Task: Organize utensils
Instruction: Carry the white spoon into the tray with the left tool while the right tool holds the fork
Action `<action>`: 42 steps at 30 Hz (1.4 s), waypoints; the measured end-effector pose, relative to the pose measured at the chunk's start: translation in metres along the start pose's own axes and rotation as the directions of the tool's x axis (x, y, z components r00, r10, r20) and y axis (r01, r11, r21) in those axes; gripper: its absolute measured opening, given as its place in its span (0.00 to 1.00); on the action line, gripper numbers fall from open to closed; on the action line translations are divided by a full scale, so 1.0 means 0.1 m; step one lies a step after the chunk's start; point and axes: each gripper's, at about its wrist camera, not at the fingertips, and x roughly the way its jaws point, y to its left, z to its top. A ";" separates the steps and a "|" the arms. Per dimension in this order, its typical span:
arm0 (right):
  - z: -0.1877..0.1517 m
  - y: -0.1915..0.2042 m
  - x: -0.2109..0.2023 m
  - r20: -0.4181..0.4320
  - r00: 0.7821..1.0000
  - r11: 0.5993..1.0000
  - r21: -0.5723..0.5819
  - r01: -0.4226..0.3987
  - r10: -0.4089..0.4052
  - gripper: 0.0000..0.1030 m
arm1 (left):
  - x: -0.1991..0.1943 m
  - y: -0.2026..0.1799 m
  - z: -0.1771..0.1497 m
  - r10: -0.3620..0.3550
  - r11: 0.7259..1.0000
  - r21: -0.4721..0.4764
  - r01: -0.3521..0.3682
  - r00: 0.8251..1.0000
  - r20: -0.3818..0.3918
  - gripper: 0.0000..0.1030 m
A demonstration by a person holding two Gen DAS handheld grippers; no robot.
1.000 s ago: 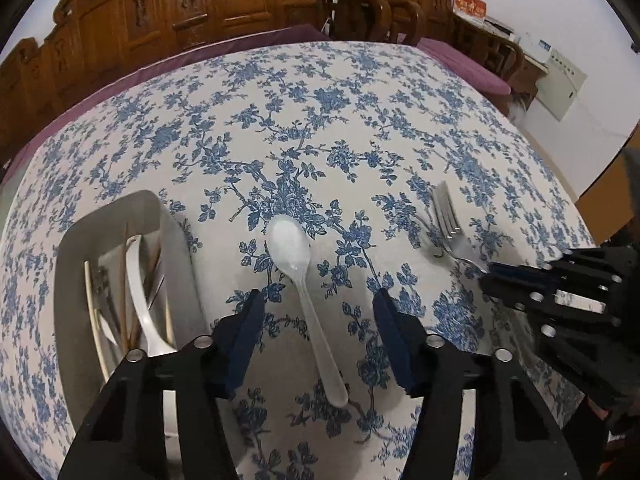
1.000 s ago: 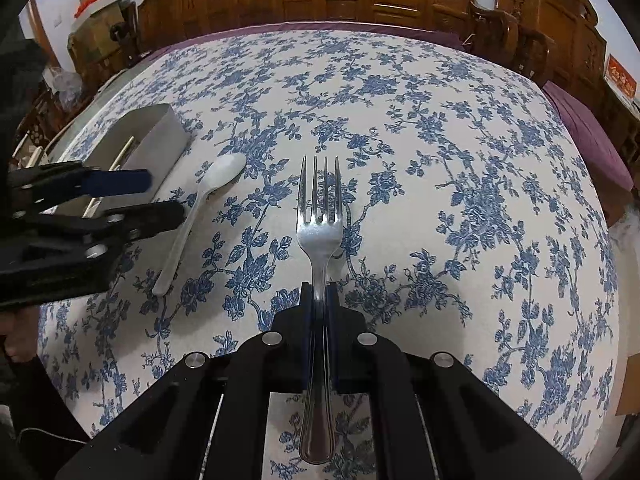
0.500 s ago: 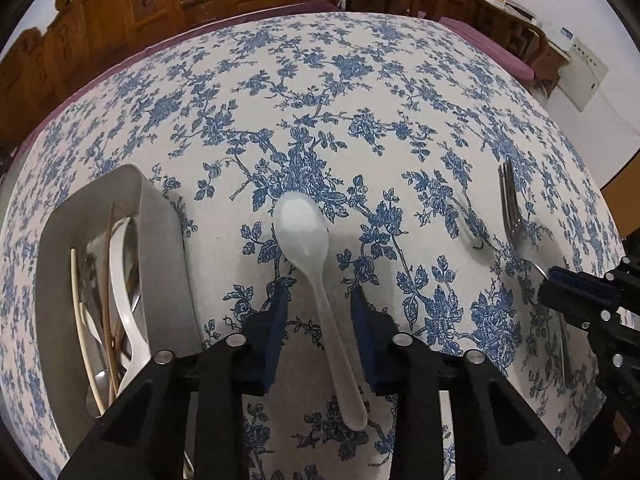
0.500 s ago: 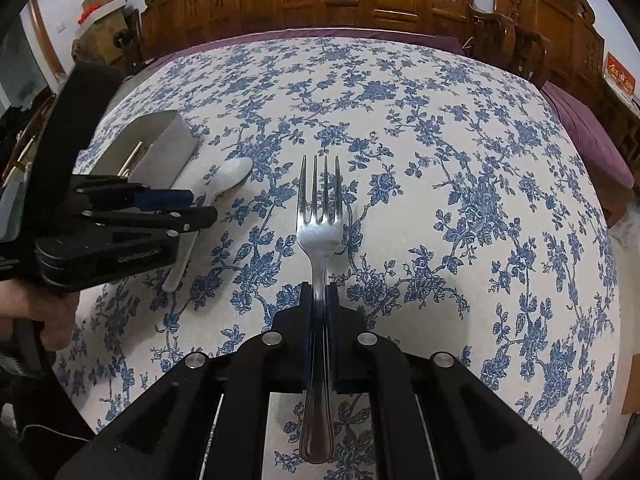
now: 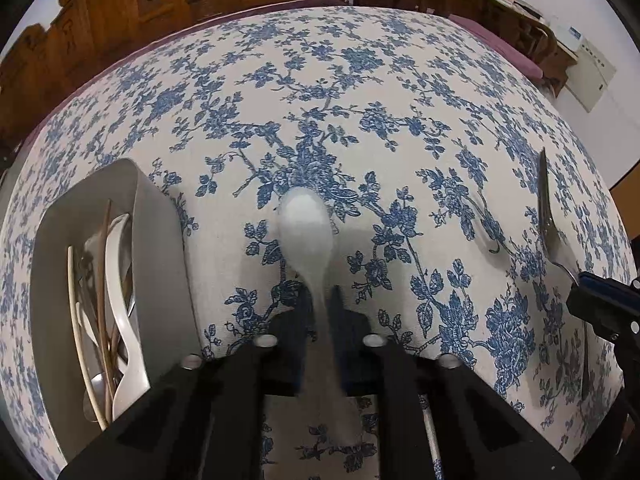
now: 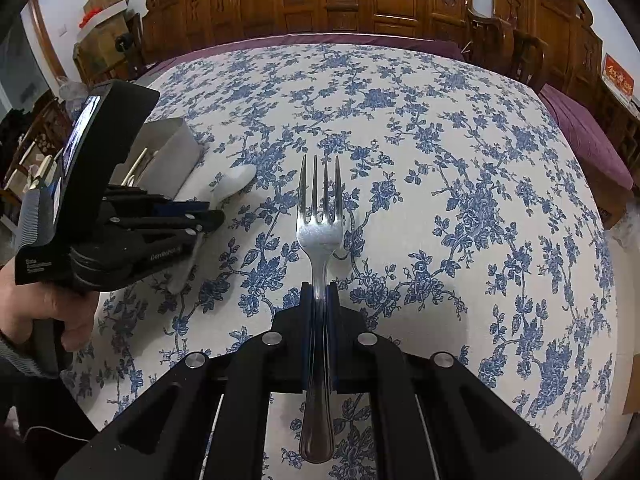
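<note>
White plastic spoon (image 5: 307,236) clamped by its handle between the closed jaws of the left gripper (image 5: 320,308), bowl pointing away over the blue-flowered tablecloth (image 5: 360,100). Looked blurred, so probably just off the cloth, though contact could not be ruled out. Steel fork (image 6: 319,240) pinched at the neck in the closed right gripper (image 6: 319,296), tines forward, handle end trailing back between the fingers, held above the cloth with its shadow beside it.

Judged to be the carrying step: both utensils gripped, neither yet put away. Best done by keeping both grips firm and level (the spoon handle was smooth and thin, likely to swivel), swinging the spoon left toward the grey bin (image 5: 160,248), and lining its length up with the bin's long axis before letting go low inside. Wise to take the bin one tool at a time, since the two grippers were already near each other and the opening was narrow. Fork better lowered handle-first or flat, so the tines would not snag what lay there.

Bin stood just left of the spoon, open-topped, with tall walls. Held a white spoon (image 5: 120,280), pale chopsticks (image 5: 78,320) and darker brown ones (image 5: 105,280), all lying lengthwise; something metal glinted at the near end (too hidden to name).
</note>
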 end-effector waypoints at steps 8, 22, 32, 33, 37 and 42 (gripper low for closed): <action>0.00 0.05 -0.08 0.012 1.000 1.000 0.002 -0.001 0.001 0.08 | -0.22 0.06 -0.03 -0.012 1.000 -0.022 0.013 0.999 0.053 0.06; 0.17 0.40 -0.32 0.069 0.997 0.999 -0.034 -0.032 0.034 0.08 | -0.88 0.34 -0.09 -0.005 0.999 -0.031 0.010 0.987 0.160 0.06; 0.33 0.76 -0.38 0.094 0.993 0.995 -0.077 -0.066 0.073 0.08 | -1.10 0.70 -0.22 0.025 0.998 -0.060 -0.014 0.982 0.188 0.06; 0.35 0.80 -0.37 0.095 0.992 0.994 -0.082 -0.070 0.078 0.08 | -1.11 0.75 -0.23 0.030 0.998 -0.064 -0.018 0.982 0.187 0.06; 0.39 0.93 -0.35 0.094 0.991 0.992 -0.096 -0.084 0.093 0.08 | -1.11 0.91 -0.29 0.048 0.996 -0.079 -0.034 0.982 0.181 0.06; 0.44 1.07 -0.31 0.089 0.990 0.989 -0.114 -0.096 0.106 0.08 | -1.06 1.12 -0.35 0.067 0.993 -0.104 -0.050 0.984 0.166 0.06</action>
